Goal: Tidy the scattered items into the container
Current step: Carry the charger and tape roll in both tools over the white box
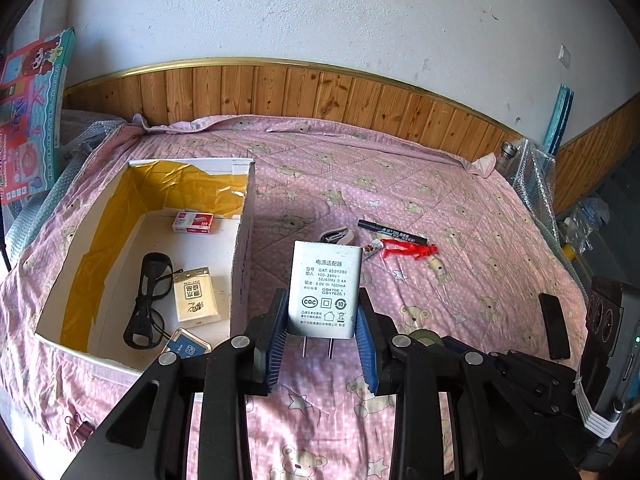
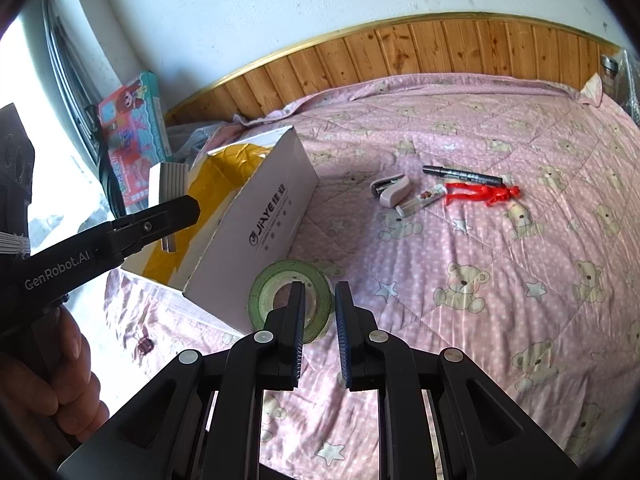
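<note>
My left gripper [image 1: 322, 294] is shut on a white power adapter [image 1: 324, 280], prongs toward the camera, held in the air by the right wall of the white box [image 1: 245, 240]. In the right wrist view the adapter [image 2: 170, 182] hangs by the yellow-lined box [image 2: 256, 232]. Inside lie black glasses [image 1: 146, 300], a staple box [image 1: 193, 222] and a cream pack [image 1: 196, 298]. My right gripper [image 2: 320, 288] is open, its fingers straddling the right rim of a green tape roll [image 2: 264, 292]. A stapler [image 2: 390, 190], a marker [image 2: 460, 174], a small tube [image 2: 424, 200] and a red figure [image 2: 484, 194] lie on the bed.
A pink bear-print quilt [image 2: 500, 264] covers the bed, with a wooden headboard [image 1: 320, 92] behind. A binder clip [image 2: 144, 346] lies by the box's near corner. A colourful toy box [image 1: 32, 112] leans at the far left. A hand [image 2: 60, 376] holds the left gripper.
</note>
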{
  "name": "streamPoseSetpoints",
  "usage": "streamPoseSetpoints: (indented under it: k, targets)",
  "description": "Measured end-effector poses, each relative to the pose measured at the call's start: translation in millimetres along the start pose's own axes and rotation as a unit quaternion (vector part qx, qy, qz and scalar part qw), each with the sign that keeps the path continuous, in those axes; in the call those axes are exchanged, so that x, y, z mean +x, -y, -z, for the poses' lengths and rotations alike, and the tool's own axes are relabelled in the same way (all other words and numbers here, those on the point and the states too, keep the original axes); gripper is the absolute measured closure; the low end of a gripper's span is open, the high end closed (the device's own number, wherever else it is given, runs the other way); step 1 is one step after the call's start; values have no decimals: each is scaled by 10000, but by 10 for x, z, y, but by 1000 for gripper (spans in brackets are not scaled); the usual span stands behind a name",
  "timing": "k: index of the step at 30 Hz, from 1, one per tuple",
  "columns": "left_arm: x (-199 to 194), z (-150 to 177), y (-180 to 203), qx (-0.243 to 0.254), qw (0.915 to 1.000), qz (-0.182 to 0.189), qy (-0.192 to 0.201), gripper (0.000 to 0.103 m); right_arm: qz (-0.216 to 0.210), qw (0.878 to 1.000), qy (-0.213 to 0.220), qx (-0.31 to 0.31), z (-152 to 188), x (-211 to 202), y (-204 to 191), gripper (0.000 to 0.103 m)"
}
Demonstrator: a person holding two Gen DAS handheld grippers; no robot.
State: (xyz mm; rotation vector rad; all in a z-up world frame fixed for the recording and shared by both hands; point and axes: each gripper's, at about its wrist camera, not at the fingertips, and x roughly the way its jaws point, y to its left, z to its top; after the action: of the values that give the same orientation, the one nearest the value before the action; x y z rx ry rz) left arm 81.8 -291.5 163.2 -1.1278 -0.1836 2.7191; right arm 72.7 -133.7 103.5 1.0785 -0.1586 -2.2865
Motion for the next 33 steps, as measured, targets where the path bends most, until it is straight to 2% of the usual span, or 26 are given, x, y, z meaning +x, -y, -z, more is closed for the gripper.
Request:
streamPoseSetpoints:
  k: [19, 33]
  targets:
    - [-334, -39, -631, -464, 9982, -69, 378, 70, -143, 9986, 21, -517, -115, 55, -693, 88]
    - [-393, -25, -1114, -751, 9959, -225, 443, 70, -260, 9960, -31, -850, -251, 239, -1132, 88]
